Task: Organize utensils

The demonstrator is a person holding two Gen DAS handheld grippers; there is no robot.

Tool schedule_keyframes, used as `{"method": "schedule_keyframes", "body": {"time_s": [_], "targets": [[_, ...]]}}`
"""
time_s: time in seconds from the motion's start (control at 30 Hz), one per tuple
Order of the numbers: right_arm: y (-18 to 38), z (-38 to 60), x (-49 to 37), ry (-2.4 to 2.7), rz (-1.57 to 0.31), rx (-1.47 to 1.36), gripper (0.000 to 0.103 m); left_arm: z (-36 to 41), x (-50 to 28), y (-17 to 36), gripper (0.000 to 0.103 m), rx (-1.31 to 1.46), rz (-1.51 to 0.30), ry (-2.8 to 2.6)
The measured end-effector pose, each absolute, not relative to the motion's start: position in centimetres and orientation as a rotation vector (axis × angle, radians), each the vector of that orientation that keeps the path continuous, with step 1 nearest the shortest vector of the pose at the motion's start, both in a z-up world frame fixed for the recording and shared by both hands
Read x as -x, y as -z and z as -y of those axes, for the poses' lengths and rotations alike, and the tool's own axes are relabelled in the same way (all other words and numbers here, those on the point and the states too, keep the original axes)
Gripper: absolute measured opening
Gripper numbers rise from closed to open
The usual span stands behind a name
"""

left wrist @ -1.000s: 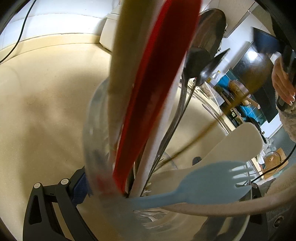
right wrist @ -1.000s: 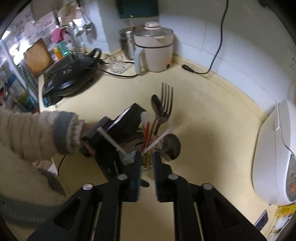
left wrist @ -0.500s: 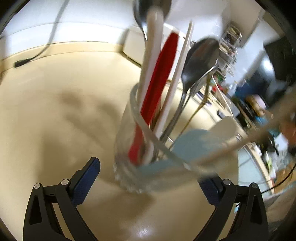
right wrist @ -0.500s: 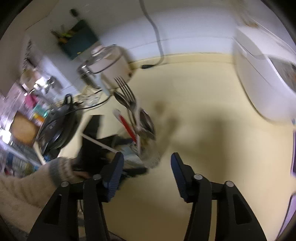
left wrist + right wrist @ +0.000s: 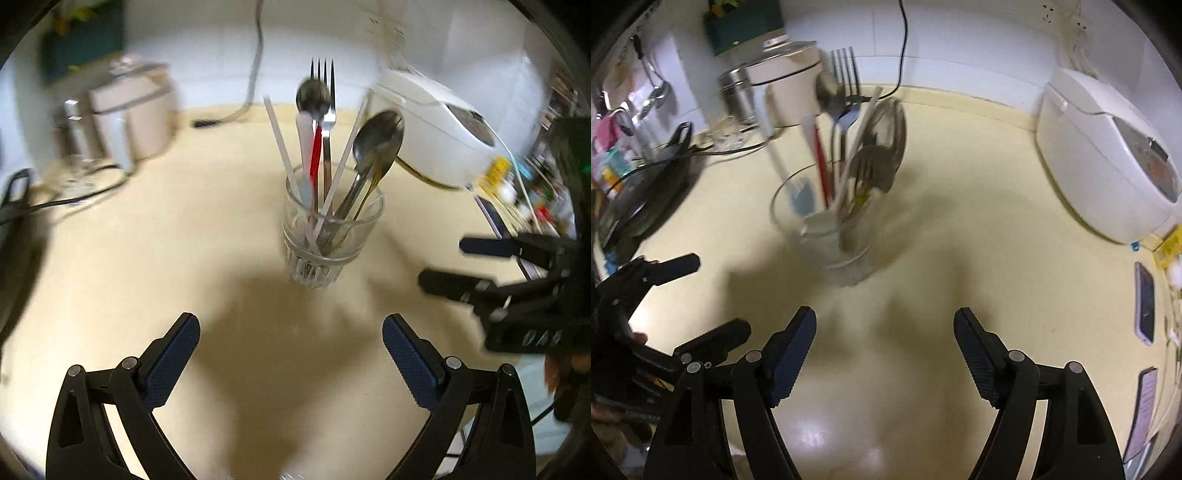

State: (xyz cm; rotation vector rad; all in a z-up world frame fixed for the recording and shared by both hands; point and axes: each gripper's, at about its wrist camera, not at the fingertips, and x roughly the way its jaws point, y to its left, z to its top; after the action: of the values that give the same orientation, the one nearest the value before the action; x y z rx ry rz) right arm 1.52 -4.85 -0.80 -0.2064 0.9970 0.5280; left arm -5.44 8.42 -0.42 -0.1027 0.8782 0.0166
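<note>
Cream counter (image 5: 110,258), glass (image 5: 328,243), utensils (image 5: 325,147) upright

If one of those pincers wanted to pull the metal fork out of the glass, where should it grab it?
Probably at the neck just under the tines of the fork, coming from above. It stands near upright in the glass, prongs up, taller than the other utensils. Lower down, its handle is crowded by a spoon and a red-handled utensil. Both the left gripper and right gripper are open.

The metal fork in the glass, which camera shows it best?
The left wrist view: the fork stands sharp and centred above the glass, tines clear. The right wrist view shows it blurred, upper left of centre, partly behind a spoon.
</note>
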Motion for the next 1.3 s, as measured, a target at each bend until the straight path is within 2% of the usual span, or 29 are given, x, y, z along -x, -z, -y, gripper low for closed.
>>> {"method": "schedule_keyframes", "body": {"time_s": [0.37, 0.47, 0.8, 1.3], "targets": [[0.5, 8.2, 1.7, -0.621, -0.992, 0.172, 0.077, -4.8, 9.3, -3.2, 0.1, 0.176, -0.799, -0.167], [0.4, 8.6, 1.8, -0.633, -0.985, 0.177, 0.077, -4.1, 9.5, -3.4, 0.1, 0.142, -0.828, -0.26], [0.5, 8.6, 1.7, -0.664, -0.985, 0.195, 0.077, -1.8, 10.6, -4.3, 0.1, -0.097, -0.748, -0.467], [1.7, 8.2, 0.8, -0.634, -1.024, 0.201, 0.077, -4.1, 8.9, -1.8, 0.1, 0.05, -0.899, -0.46]]}}
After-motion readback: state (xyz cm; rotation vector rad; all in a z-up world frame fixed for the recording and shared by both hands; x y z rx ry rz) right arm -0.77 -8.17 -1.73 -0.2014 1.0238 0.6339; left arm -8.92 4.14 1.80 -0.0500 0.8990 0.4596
